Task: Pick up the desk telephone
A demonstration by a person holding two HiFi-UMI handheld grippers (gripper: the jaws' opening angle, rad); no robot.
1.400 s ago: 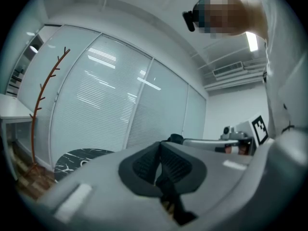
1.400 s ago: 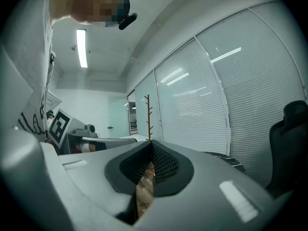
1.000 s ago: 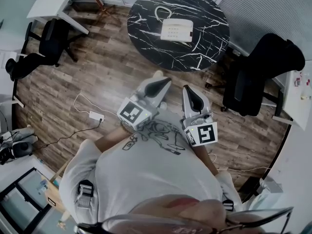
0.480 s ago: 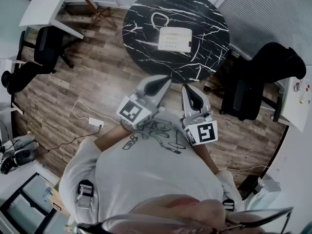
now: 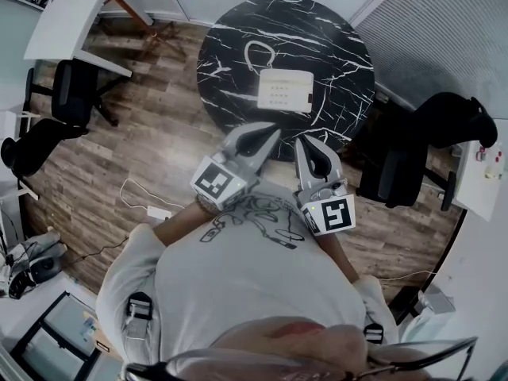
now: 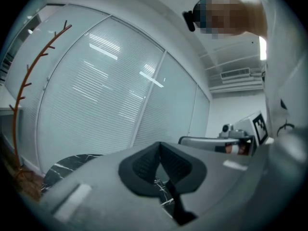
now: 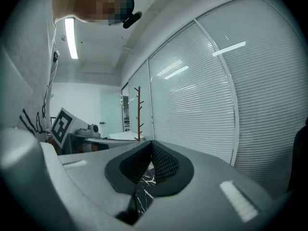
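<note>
We hold the left gripper (image 5: 267, 128) and right gripper (image 5: 306, 144) side by side. Both have their jaws pressed together with nothing between them. The phone (image 5: 284, 90) lies on the table (image 5: 230, 38), ahead of both tips and untouched.

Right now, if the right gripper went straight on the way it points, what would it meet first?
Probably the round black marble-patterned table, whose near edge lies just ahead of the right gripper; if it clears the top, the white desk telephone comes next. Height is unclear.
</note>
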